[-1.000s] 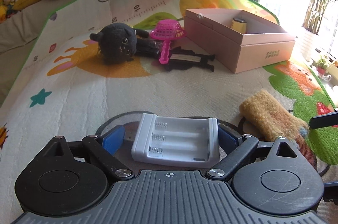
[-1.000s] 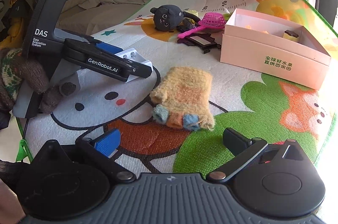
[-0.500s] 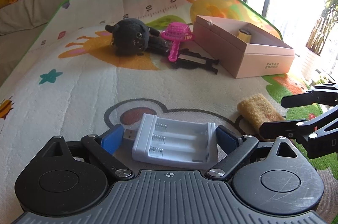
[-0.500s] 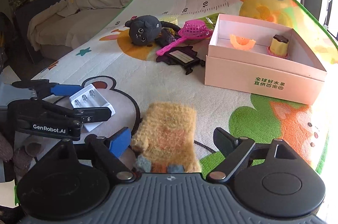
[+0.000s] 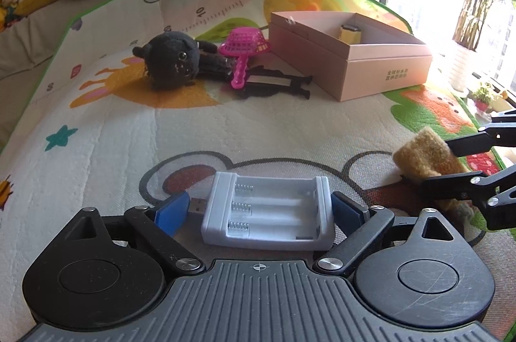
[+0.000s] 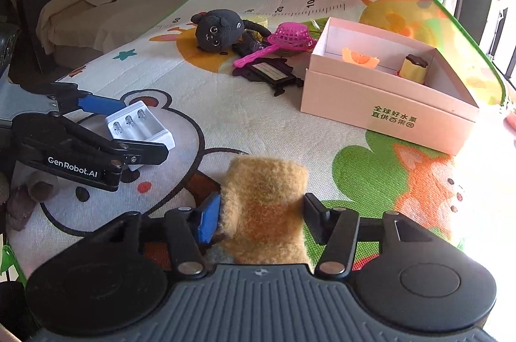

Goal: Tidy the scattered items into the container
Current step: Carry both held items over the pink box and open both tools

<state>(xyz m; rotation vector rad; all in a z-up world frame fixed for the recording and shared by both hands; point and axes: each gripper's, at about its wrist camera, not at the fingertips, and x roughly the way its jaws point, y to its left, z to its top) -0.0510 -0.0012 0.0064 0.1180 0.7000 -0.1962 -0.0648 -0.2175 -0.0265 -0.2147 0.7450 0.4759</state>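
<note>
Pink box [image 6: 390,113], the container, sits open-topped on the cartoon play mat [image 5: 106,148] and serves as the landmark. Inside it lie an orange slice toy [image 6: 359,58] against the far wall and a small yellow pudding toy [image 6: 414,68] toward the box's right end. Just beside the box's left end lies a pink toy strainer [image 6: 283,40], its handle crossing a flat black item [image 6: 269,74], and beyond those, farther from the box, a black plush cat [image 6: 219,31] lies on the mat.

Well apart from the box, on the near side, a fuzzy tan knit mitt [image 6: 264,210] lies between the fingers of the right gripper [image 6: 259,218]; the blue pad [image 6: 208,218] presses into its left edge and the black finger touches its right edge, so the gripper is clamped on the mitt, which rests on the mat.

Farther from the box, to the mitt's left, the white battery charger [image 5: 267,211] lies flat on the mat between the fingers of the left gripper [image 5: 259,208]. Its right finger meets the charger's end, while the blue left pad [image 5: 171,210] sits by the USB plug [image 5: 196,206]; I cannot tell whether that grip is closed firmly.
</note>
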